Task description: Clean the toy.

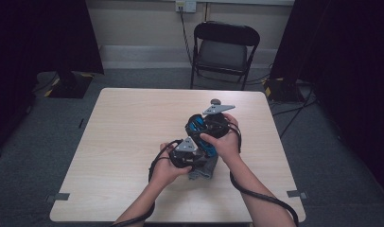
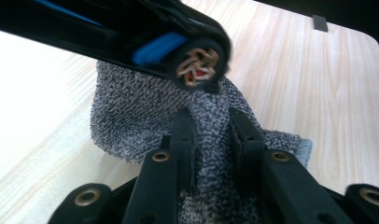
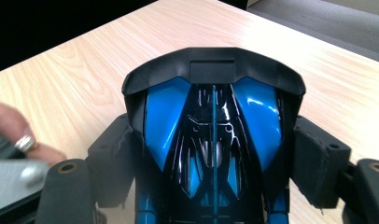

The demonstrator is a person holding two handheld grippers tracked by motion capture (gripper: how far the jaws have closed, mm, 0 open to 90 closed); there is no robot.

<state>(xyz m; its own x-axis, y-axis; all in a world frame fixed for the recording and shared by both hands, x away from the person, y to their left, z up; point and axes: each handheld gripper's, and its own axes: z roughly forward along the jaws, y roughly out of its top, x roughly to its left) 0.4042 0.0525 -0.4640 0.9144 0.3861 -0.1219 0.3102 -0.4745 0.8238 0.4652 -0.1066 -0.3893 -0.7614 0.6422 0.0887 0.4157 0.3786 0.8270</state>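
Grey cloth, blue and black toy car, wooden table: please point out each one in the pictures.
grey cloth (image 2: 131, 121), left gripper view, on its speckled knit surface.
blue and black toy car (image 3: 253, 116), right gripper view, on a blue body panel.
wooden table (image 1: 128, 123), high view, on its bare top.

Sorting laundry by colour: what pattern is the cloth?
Speckled grey-and-black knit cloth, clearest in the left gripper view.

Overhead view faces forward; gripper views sit close above table.

The bottom edge is cutting off the blue and black toy car; the hands are hiding most of the grey cloth, and a blurred hand is intruding.
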